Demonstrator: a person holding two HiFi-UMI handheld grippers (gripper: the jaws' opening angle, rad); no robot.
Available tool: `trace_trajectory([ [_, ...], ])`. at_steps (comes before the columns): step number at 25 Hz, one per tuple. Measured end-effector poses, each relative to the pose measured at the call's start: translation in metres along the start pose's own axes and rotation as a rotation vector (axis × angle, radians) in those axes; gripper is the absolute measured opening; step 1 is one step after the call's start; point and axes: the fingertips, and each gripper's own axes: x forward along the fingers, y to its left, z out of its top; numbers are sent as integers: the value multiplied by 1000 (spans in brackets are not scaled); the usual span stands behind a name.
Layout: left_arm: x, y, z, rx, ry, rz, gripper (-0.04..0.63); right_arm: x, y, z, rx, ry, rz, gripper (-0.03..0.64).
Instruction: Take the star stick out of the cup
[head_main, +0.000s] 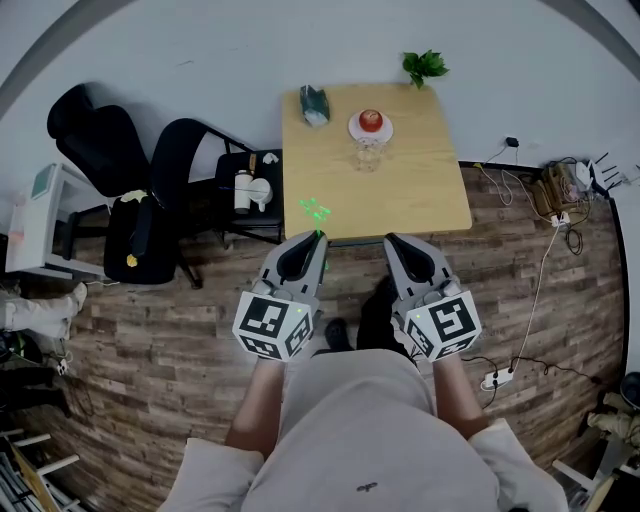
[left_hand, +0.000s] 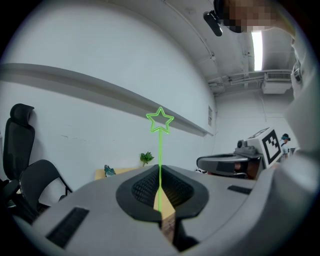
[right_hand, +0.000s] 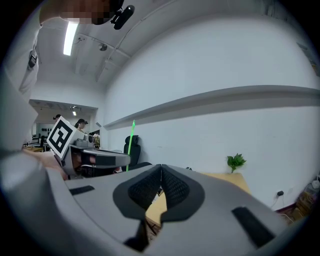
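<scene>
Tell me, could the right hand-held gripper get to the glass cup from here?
Probably yes: the right hand-held gripper is shut and empty, and only bare table lies between it and the cup.

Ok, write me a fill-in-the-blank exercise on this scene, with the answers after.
The left gripper is shut on the star stick, whose colour is ___.
The right gripper has its jaws shut with ___ between them.
In the head view, the plant stands at the table's far ___ corner.
The star stick is already ___ of the cup.
Answers: green; nothing; right; out.
</scene>
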Motion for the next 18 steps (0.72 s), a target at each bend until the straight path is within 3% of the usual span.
trace_trajectory([
  [18, 4, -5, 5, 4, 0, -6, 14, -8, -9, 13, -26, -40, -26, -2],
])
